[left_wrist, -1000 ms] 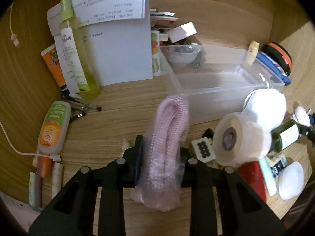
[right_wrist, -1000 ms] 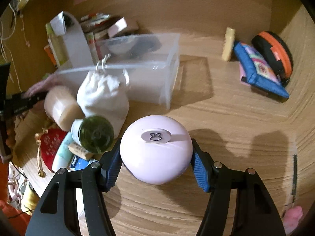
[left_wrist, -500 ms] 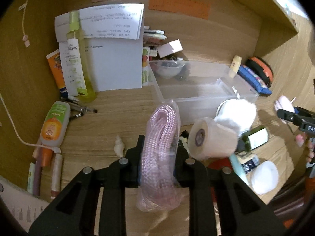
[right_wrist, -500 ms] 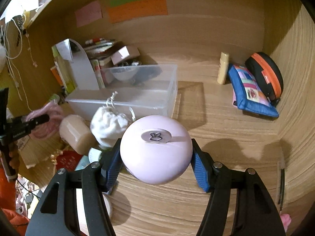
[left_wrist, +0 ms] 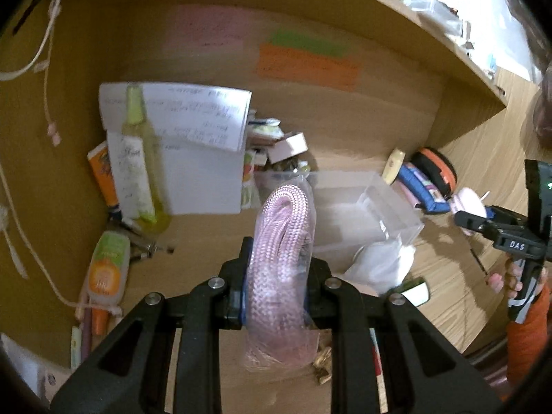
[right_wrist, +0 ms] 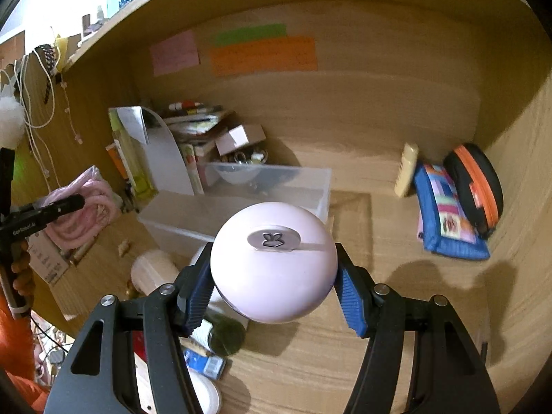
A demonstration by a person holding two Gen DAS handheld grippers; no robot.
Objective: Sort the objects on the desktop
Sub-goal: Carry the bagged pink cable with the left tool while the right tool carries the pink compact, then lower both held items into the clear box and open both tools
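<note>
My left gripper [left_wrist: 276, 289] is shut on a coil of pink braided cord in a clear bag [left_wrist: 281, 258], held up above the wooden desk. The same pink cord [right_wrist: 86, 207] and left gripper [right_wrist: 74, 203] show at the left edge of the right wrist view. My right gripper [right_wrist: 272, 276] is shut on a round pale pink case with a rabbit emblem [right_wrist: 272, 262], also lifted off the desk. That pink case [left_wrist: 469, 200] appears at the right of the left wrist view. A clear plastic bin [right_wrist: 241, 207] lies on the desk beyond both grippers.
Lotion bottles [left_wrist: 107, 269] and a tall yellow-green bottle [left_wrist: 141, 158] stand at the left by papers [left_wrist: 179, 145]. A blue pouch [right_wrist: 445, 214] and black-orange case [right_wrist: 472, 186] sit at the right. A paper roll [right_wrist: 151, 272], a green bottle [right_wrist: 224, 334] and small items crowd the desk's front.
Both grippers have risen off the desk with their objects, so the desk's clutter looks smaller and lower. The back wall's coloured notes have come into view. Neither grip has changed.
</note>
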